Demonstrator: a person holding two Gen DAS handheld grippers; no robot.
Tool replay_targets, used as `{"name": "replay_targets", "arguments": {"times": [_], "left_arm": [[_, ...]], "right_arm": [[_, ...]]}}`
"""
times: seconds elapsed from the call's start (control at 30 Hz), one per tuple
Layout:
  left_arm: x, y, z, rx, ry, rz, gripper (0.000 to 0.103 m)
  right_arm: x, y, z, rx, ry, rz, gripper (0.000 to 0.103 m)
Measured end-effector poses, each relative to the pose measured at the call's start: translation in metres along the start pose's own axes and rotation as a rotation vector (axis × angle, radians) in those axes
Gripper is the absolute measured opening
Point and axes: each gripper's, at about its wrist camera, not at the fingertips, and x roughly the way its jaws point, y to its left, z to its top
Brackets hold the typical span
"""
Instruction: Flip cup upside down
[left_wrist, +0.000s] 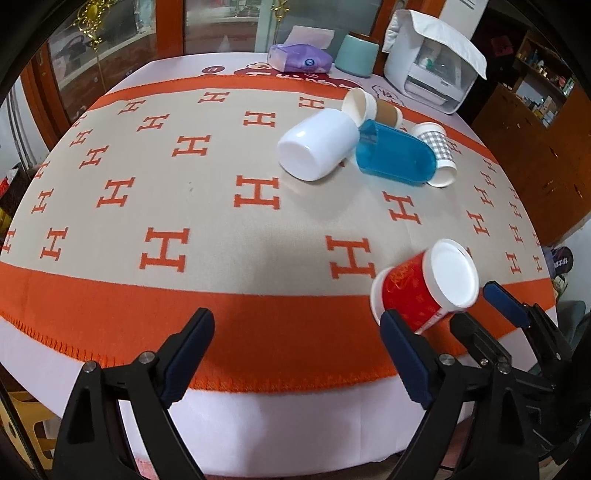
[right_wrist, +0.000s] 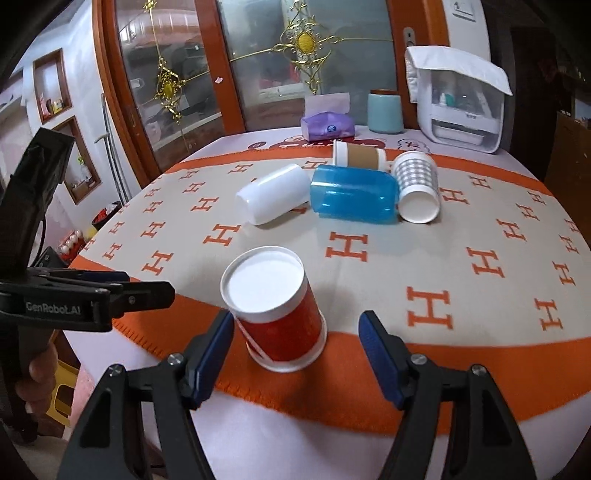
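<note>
A red paper cup (right_wrist: 280, 317) with a white base stands upside down, mouth on the orange cloth border, near the table's front edge; it also shows in the left wrist view (left_wrist: 421, 291). My right gripper (right_wrist: 295, 332) is open, its fingers on either side of the cup and apart from it. My left gripper (left_wrist: 295, 347) is open and empty, left of the cup. The right gripper shows in the left wrist view (left_wrist: 476, 310). The left gripper shows at the left edge of the right wrist view (right_wrist: 147, 288).
A white cup (right_wrist: 273, 199), blue cup (right_wrist: 352, 194), grey checked paper cup (right_wrist: 417, 188) and brown-sleeved paper cup (right_wrist: 360, 155) lie on their sides at mid-table. A purple tissue pack (right_wrist: 327, 127), teal canister (right_wrist: 384, 110) and white appliance (right_wrist: 461, 107) stand at the back.
</note>
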Motion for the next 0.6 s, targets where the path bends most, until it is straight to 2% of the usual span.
{"name": "replay_targets", "arguments": {"times": [0.27, 0.43, 0.6], "left_arm": [[-0.024, -0.015, -0.006, 0.042, -0.027, 0.011, 0.090], [-0.059, -0.033, -0.001, 0.086, -0.107, 0.039, 0.091], [-0.101, -0.050, 0.008, 0.107, -0.199, 0.050, 0.101]], "right_arm": [[-0.031, 0.006, 0.009, 0.008, -0.018, -0.002, 0.070], [-0.069, 0.008, 0.029, 0.059, -0.050, 0.012, 0.070], [-0.107, 0.007, 0.050, 0.092, -0.098, -0.021, 0.070]]}}
